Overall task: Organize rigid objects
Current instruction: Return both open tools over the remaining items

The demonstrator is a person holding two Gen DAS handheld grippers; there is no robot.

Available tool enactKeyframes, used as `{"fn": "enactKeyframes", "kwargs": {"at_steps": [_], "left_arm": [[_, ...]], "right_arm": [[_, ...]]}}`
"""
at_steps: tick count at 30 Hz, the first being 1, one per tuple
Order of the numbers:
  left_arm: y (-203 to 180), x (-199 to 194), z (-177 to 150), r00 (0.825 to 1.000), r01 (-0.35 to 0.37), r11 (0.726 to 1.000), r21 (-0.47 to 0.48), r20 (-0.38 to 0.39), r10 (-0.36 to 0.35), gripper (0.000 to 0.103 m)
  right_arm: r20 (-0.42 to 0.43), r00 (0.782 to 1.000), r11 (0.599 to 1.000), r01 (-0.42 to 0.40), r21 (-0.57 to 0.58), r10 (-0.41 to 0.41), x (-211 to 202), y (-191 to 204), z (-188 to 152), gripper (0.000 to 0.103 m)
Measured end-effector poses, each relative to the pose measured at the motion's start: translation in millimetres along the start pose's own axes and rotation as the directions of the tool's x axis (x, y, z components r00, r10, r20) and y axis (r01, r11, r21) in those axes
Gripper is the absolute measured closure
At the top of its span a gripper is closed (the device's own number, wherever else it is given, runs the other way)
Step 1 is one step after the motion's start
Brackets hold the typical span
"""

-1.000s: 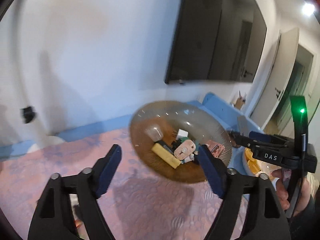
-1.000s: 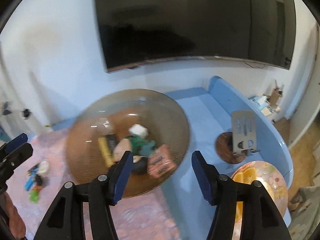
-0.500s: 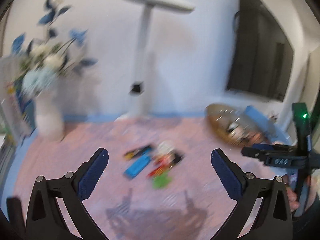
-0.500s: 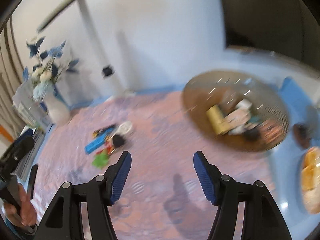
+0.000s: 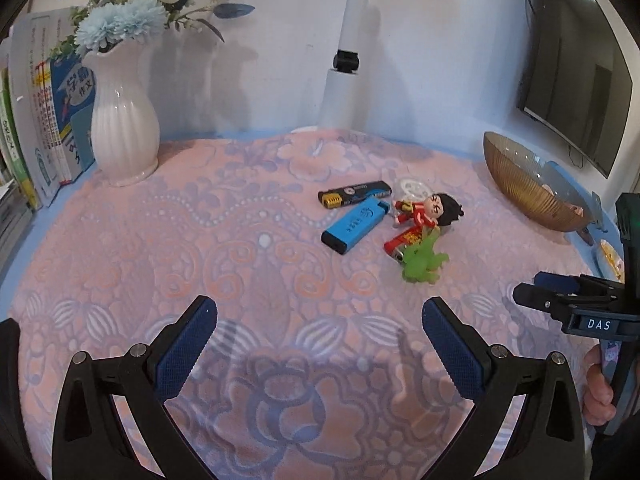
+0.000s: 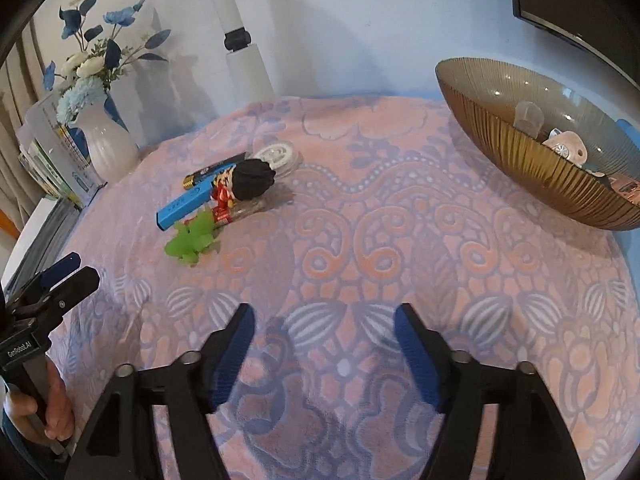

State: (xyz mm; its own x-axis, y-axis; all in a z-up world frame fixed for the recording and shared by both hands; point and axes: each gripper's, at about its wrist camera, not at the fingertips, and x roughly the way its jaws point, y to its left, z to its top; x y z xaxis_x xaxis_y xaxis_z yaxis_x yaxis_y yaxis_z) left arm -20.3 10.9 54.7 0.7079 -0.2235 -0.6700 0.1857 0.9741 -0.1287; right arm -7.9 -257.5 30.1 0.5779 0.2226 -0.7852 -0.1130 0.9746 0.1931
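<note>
In the left wrist view, a white vase of flowers stands at the upper left on the pink patterned cloth covering the desk. Right of centre lie the small things, close together: a black lighter, a blue lighter, a red-clad figurine and a green toy. The amber glass bowl sits at the right edge, well apart from them. The left claw hangs spread wide and empty; the right claw likewise gapes, gripping nothing.

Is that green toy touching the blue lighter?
Apart. The left wrist view shows pink cloth between the green toy and the blue lighter.
</note>
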Motion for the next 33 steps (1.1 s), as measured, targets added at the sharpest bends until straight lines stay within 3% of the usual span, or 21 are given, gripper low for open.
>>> {"fn": "enactKeyframes", "kwargs": {"at_steps": [10,21,23,25,27,29,31,33], "left_arm": [[-5,1,-1,1.0,-0.019,0.999,0.029,-0.006,0.019,0.0],[-1,2,1,0.999,-0.006,1.0,0.024,-0.037,0.007,0.001],[-1,-3,7,0.998,0.02,0.999,0.031,-0.066,-0.018,0.002],[-2,-11,19,0.997,0.037,0.998,0.056,-0.068,-0.033,0.003],[-7,-15,38,0.997,0.046,0.993,0.11,-0.061,-0.04,0.003],[-14,-6,55,0.997,0.052,0.982,0.18,-0.064,-0.041,0.003],[-17,11,63,0.993,0.082,0.971,0.223,-0.098,-0.061,0.022],[-18,37,67,0.984,0.13,0.96,0.246,-0.151,-0.094,0.031]], "right_arm": [[0.007,1.0,0.999,0.006,0.038,-0.006,-1,-8,0,0.028],[0.016,0.999,0.999,0.05,-0.02,-0.05,-3,3,0,0.028],[-0.026,0.999,0.999,0.02,-0.036,-0.021,-5,7,2,0.029],[-0.077,0.995,0.997,-0.067,-0.029,0.064,-10,10,10,0.031],[-0.069,0.992,0.994,-0.104,-0.043,0.101,-19,17,30,0.031],[-0.042,0.996,0.993,-0.088,-0.076,0.085,-22,26,52,0.031],[-0.009,0.999,0.992,-0.051,-0.118,0.05,-13,34,74,0.036],[-0.018,0.997,0.991,-0.072,-0.117,0.071,1,37,87,0.043]]}}
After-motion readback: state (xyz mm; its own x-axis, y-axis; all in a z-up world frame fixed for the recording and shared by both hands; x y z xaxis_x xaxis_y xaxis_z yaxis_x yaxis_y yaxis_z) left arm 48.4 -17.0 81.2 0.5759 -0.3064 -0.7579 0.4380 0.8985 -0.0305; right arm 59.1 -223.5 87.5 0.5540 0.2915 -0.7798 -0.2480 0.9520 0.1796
